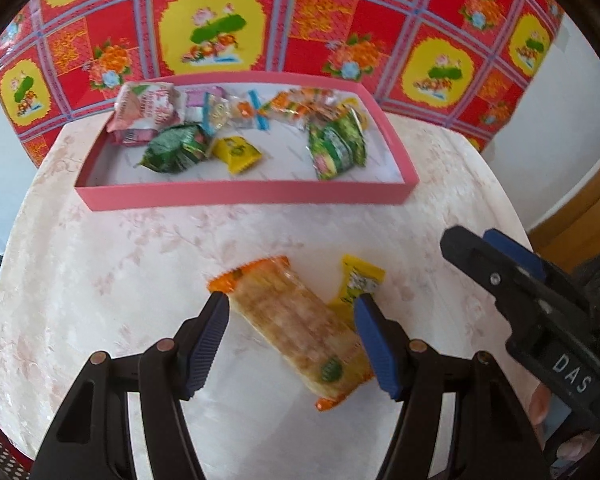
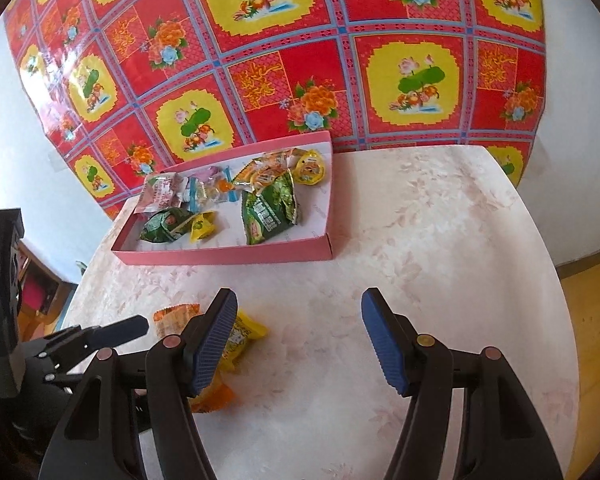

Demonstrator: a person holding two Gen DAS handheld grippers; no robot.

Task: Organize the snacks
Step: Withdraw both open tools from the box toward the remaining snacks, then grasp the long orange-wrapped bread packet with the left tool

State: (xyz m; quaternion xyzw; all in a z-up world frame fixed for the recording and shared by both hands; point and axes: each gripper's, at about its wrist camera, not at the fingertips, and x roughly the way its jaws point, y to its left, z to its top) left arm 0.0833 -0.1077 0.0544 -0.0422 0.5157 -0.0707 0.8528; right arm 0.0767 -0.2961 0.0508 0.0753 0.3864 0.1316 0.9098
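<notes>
Two packets loose, left gripper (image 1: 290,306) straddling cracker pack (image 1: 296,324)

Your work surface: round table (image 1: 100,280) under pale pink floral cloth. Directly on cloth, far side: shallow pink tray (image 1: 244,192), loaded with wrapped snacks. Near side, well apart from tray: long orange cracker packet (image 1: 296,324), lying diagonal. Small yellow packet (image 1: 358,280) just beside it on your right, touching or slightly overlapped; exact contact unclear.

A home room is suggested by the pale floral-patterned round table (image 2: 420,240) and red-and-yellow flowered plastic sheet (image 2: 284,40) hung behind
</notes>
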